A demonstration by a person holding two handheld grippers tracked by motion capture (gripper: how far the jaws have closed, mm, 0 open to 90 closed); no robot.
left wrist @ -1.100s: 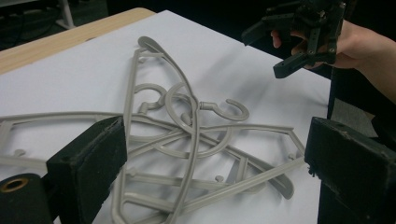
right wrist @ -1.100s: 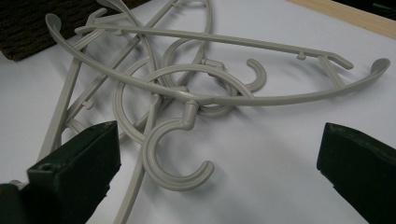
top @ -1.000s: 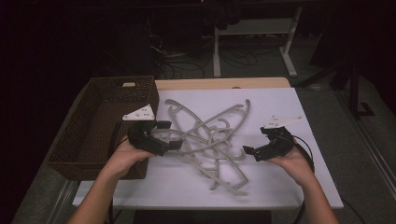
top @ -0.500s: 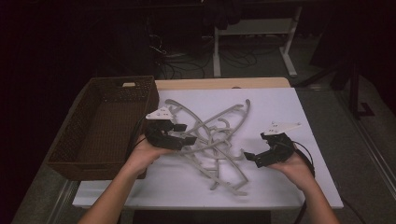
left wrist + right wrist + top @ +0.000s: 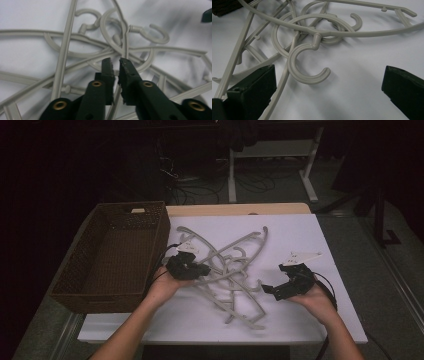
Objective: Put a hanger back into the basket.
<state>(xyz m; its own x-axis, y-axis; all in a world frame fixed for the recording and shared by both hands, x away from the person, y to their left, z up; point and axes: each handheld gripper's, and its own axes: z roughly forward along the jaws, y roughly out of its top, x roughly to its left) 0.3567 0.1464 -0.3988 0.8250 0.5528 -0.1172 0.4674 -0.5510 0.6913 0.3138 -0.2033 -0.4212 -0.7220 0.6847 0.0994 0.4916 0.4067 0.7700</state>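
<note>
Several grey plastic hangers (image 5: 235, 270) lie tangled in a pile in the middle of the white table (image 5: 300, 235). My left gripper (image 5: 202, 270) is at the pile's left side, low on the hangers. Its jaws have just been closing, and in the left gripper view the left gripper (image 5: 115, 61) is shut on a thin hanger bar (image 5: 115, 97) that runs between the pads. My right gripper (image 5: 267, 290) sits at the pile's right edge. In the right gripper view the right gripper (image 5: 329, 75) stands wide open, with a hanger hook (image 5: 291, 65) flat on the table between its jaws, untouched.
A brown woven basket (image 5: 162, 232) stands at the table's left edge, beside my left hand. Bare white tabletop lies to the right of the pile and along the front edge. Cables and table legs (image 5: 232, 175) show on the dark floor beyond.
My left gripper has moved right and down from beside the basket into the pile, and its jaws have closed on a hanger bar. The right gripper has stayed where it was.
</note>
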